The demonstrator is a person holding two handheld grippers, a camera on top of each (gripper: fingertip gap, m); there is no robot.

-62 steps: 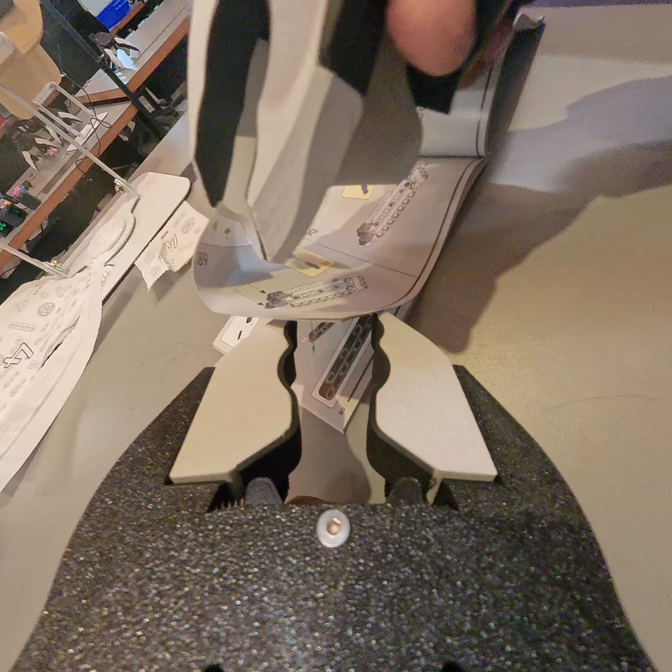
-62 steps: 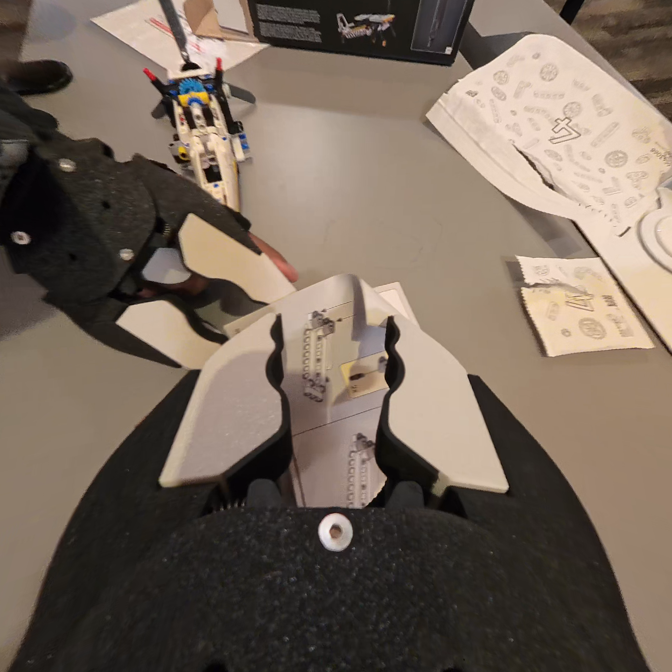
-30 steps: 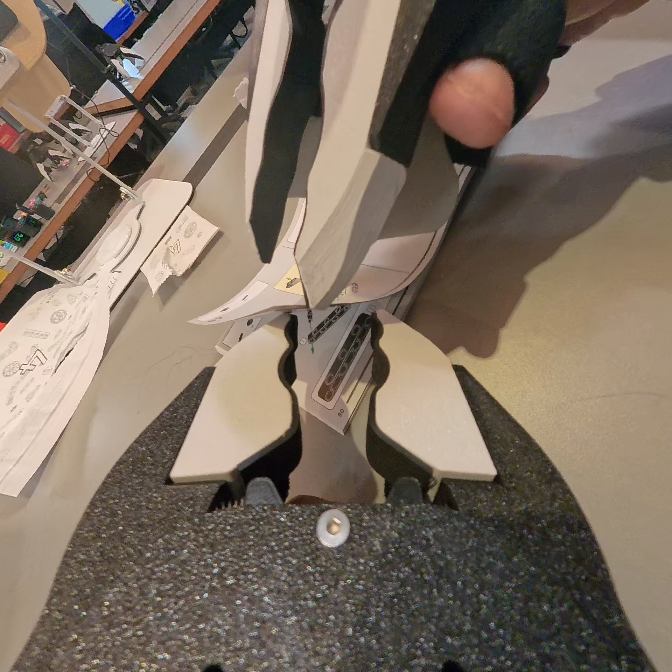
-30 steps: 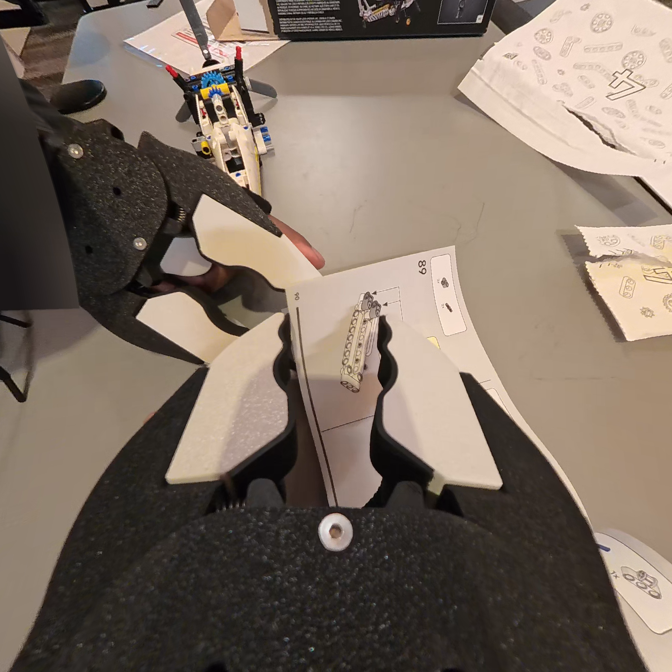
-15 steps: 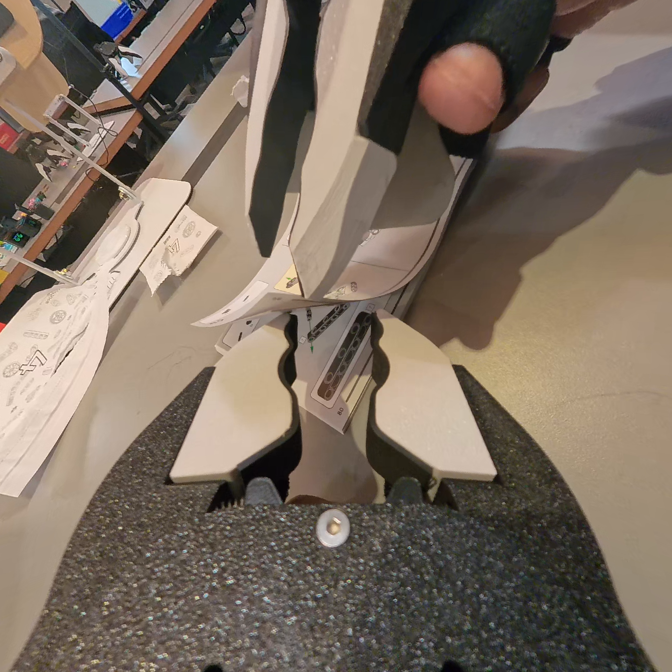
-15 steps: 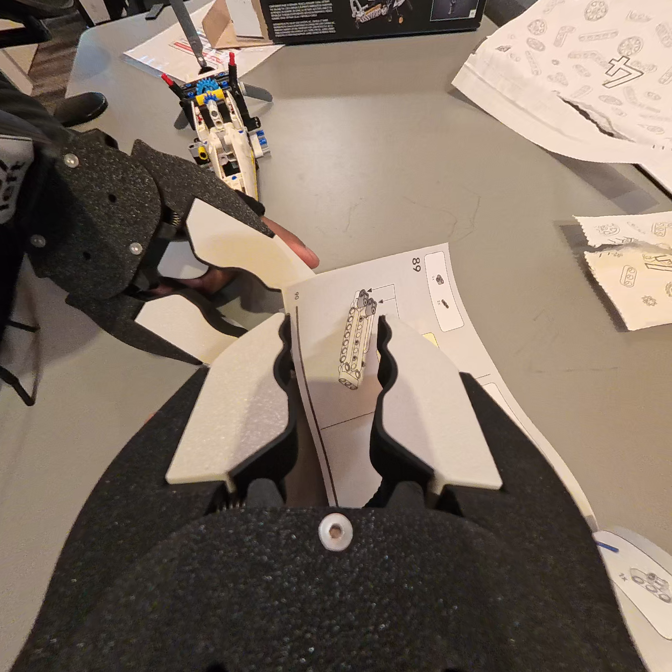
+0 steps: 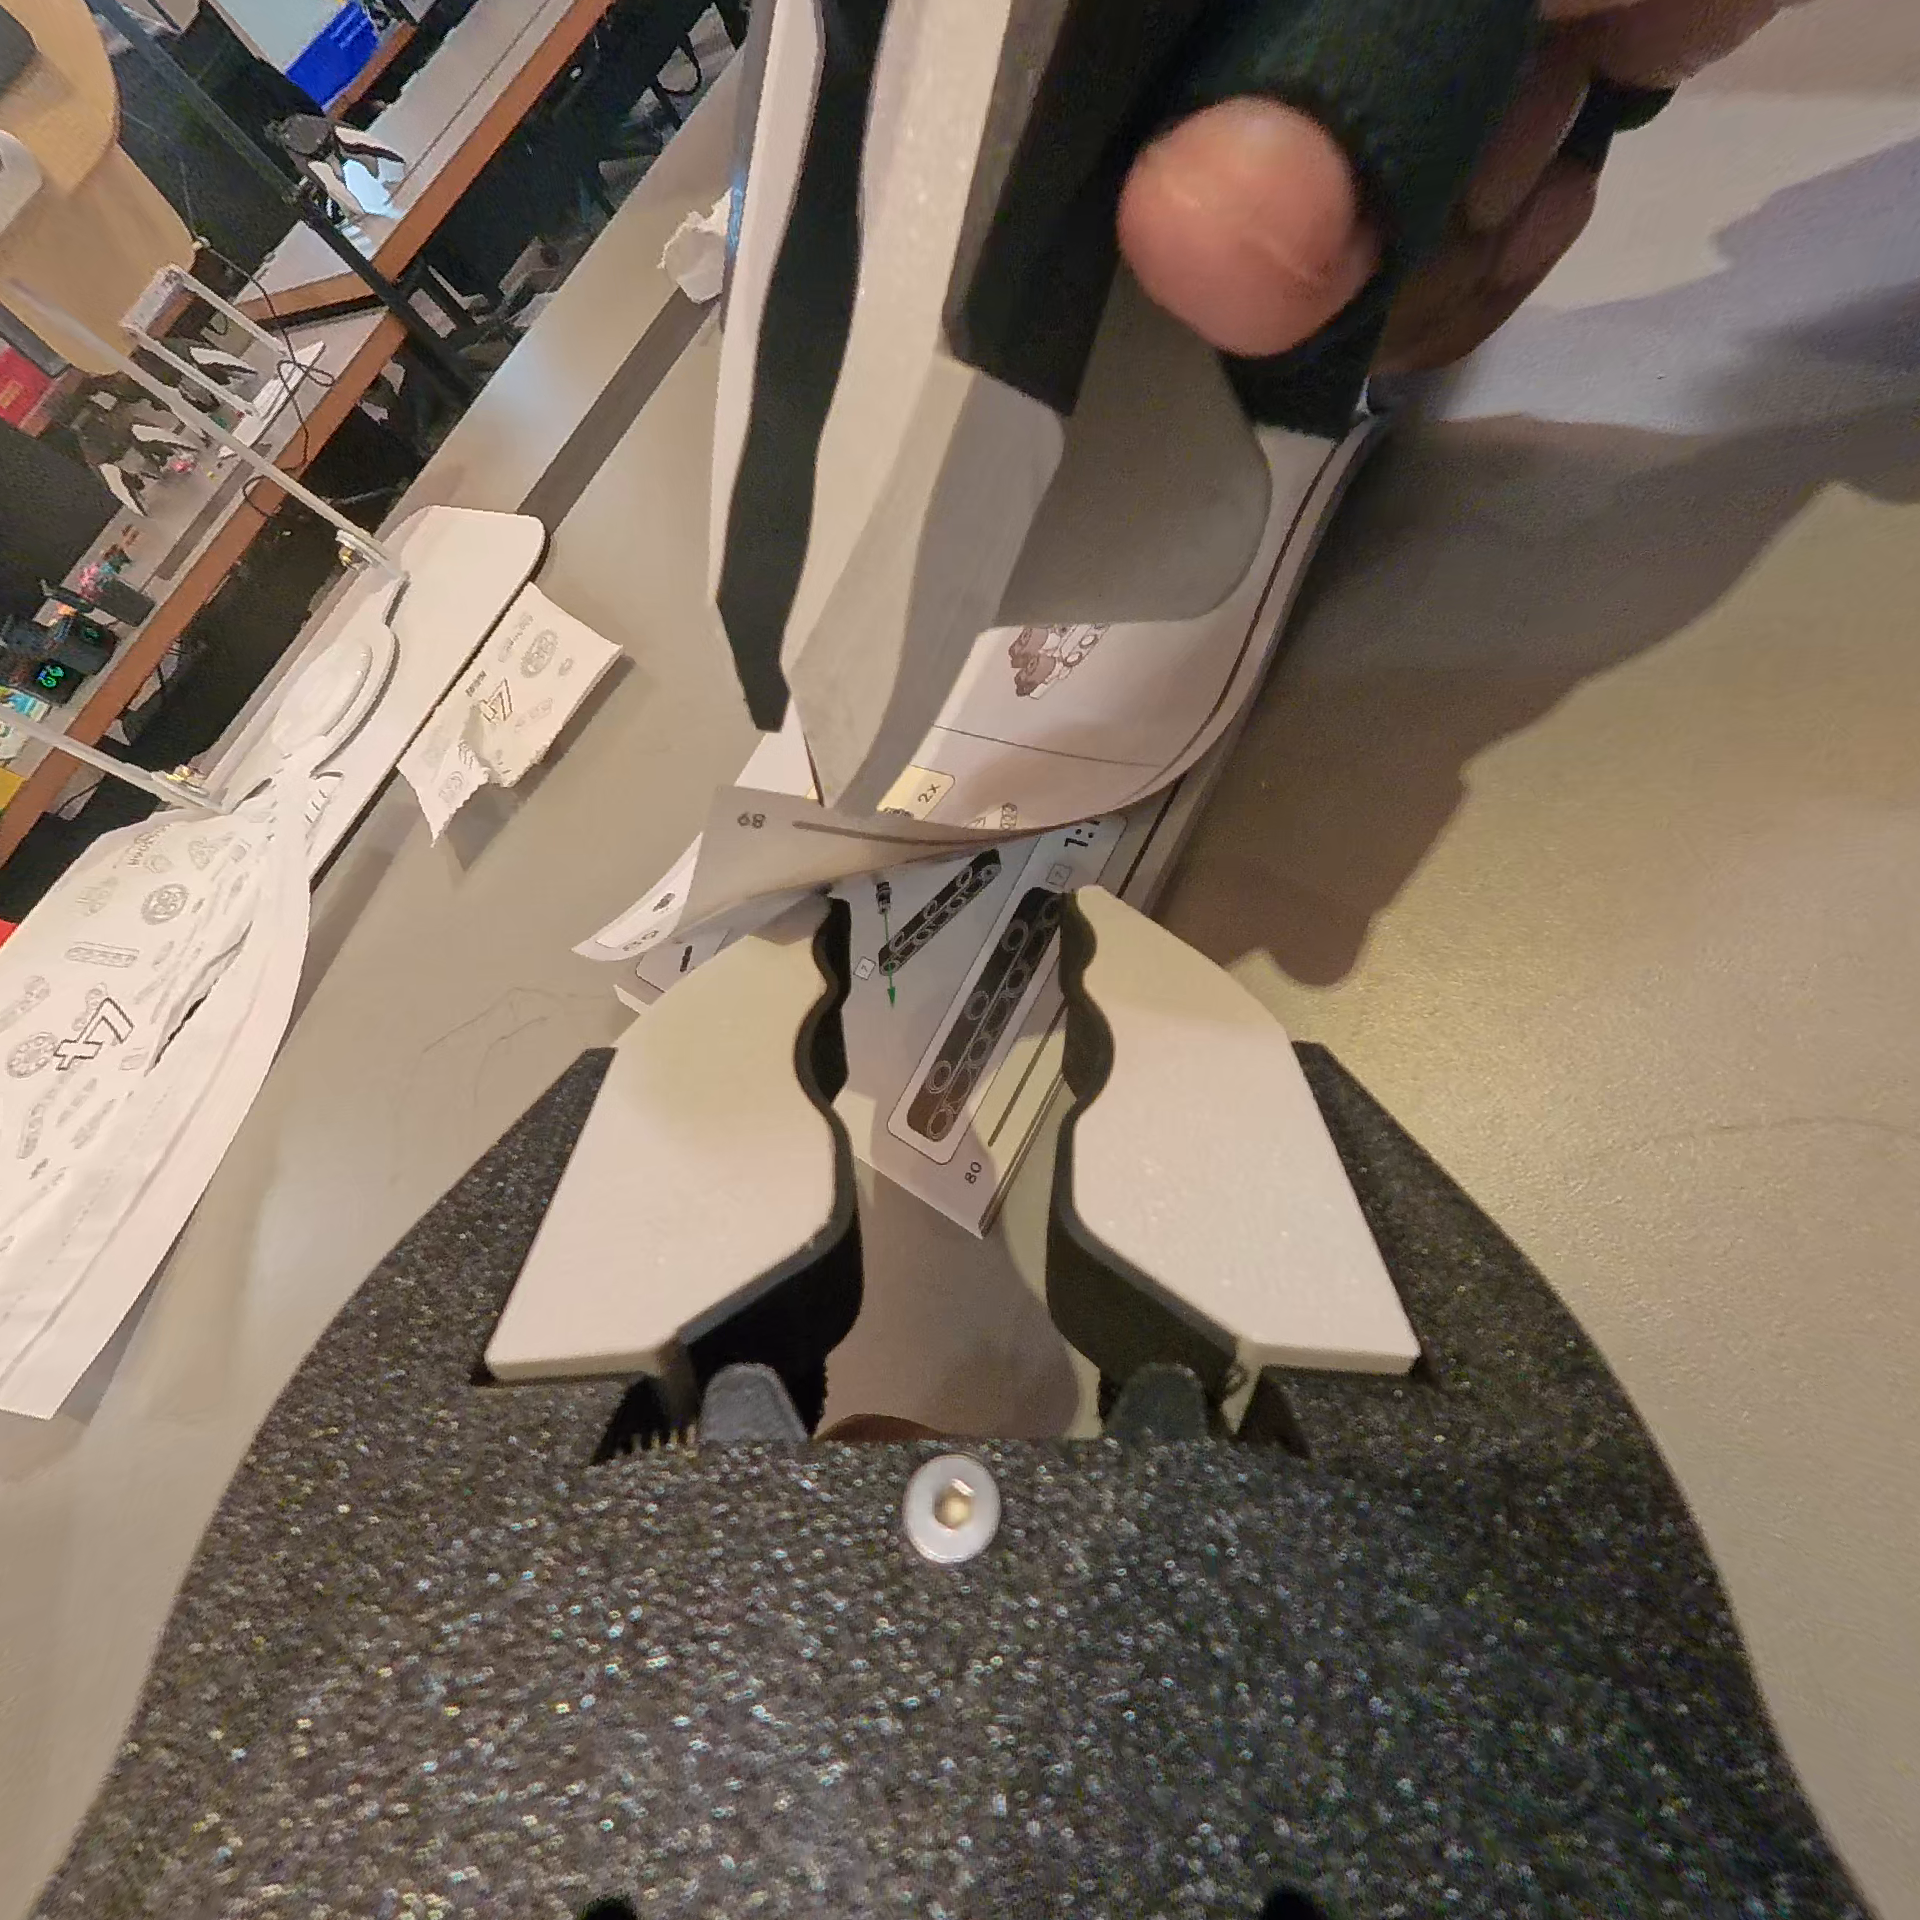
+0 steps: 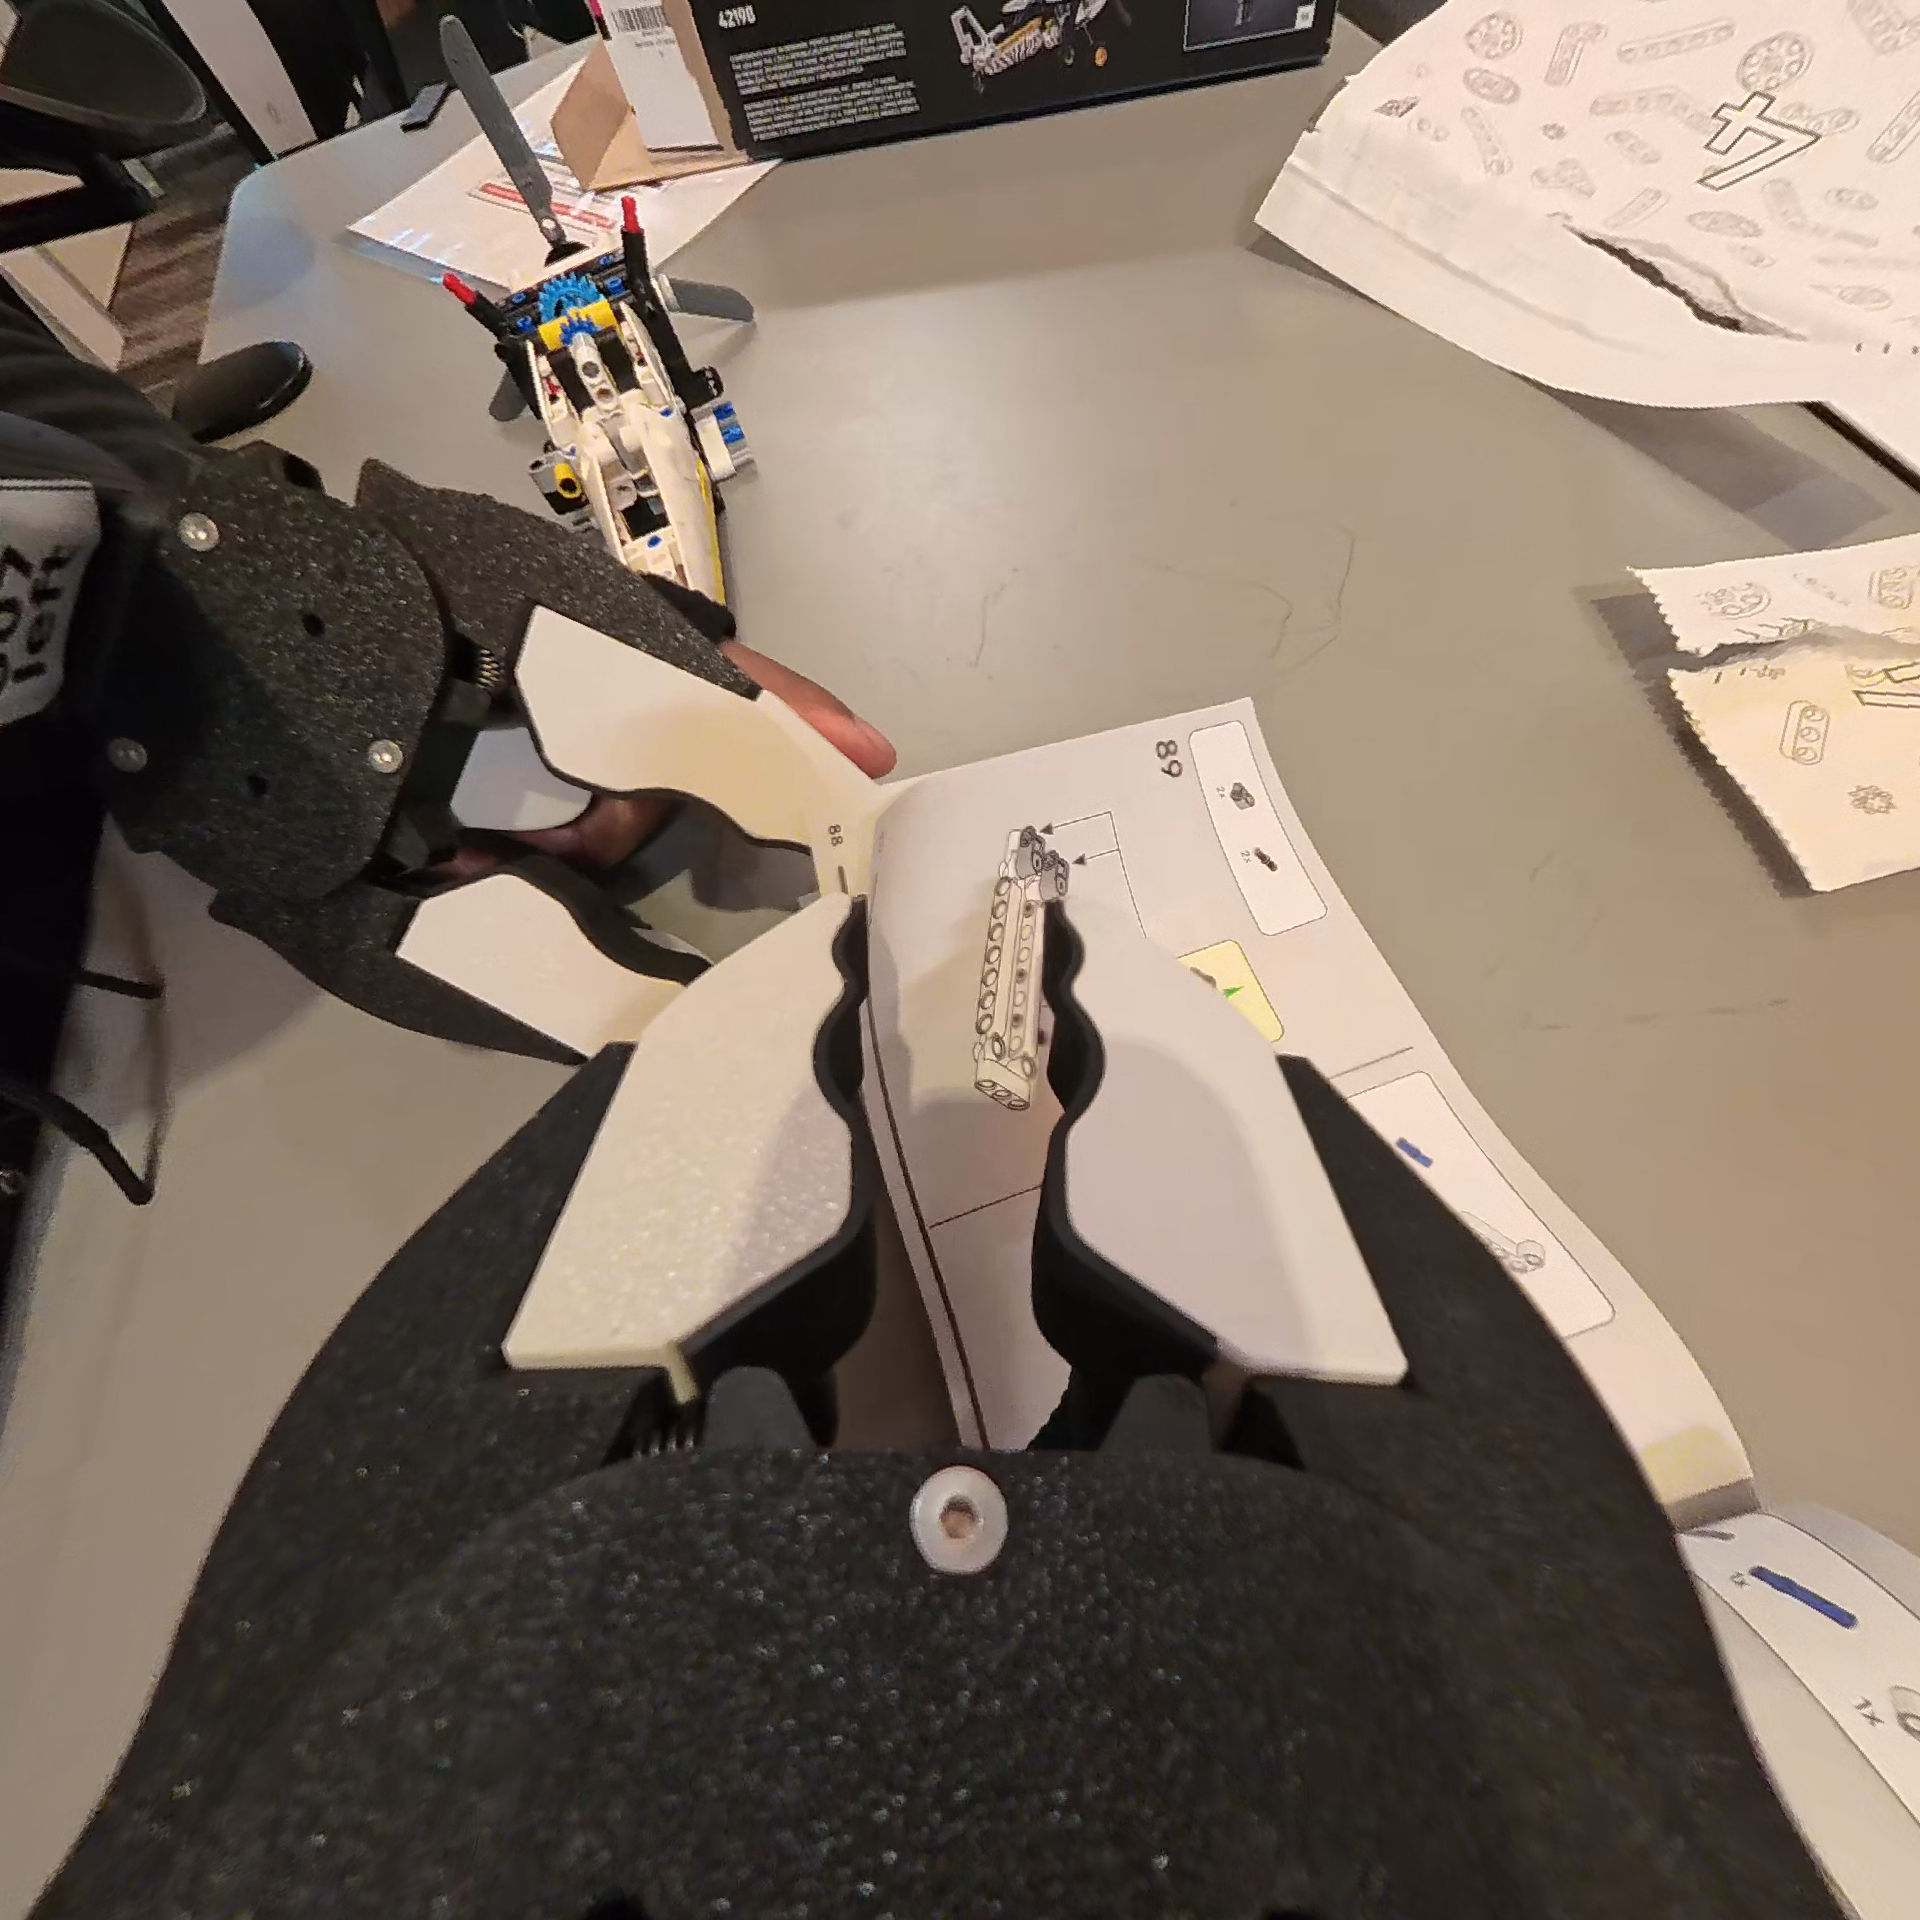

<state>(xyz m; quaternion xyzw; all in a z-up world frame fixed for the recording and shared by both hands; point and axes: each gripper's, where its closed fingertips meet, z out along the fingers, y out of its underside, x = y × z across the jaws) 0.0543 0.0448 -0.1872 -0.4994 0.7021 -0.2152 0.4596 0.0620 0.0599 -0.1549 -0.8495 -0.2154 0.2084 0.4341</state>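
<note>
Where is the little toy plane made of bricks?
In the right wrist view, the white, blue and yellow brick-built plane sits upper left on the grey table, beyond the left gripper.

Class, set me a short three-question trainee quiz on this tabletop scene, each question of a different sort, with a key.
1. True or false: the brick-built model stands on top of the black box.
2. What shows between the fingers of the right gripper? A. a printed booklet page B. a blue gear C. a torn paper bag
3. Fill in: the jaws of the left gripper stand ____ (open/shut).

Key: 1 false; 2 A; 3 open.
</note>
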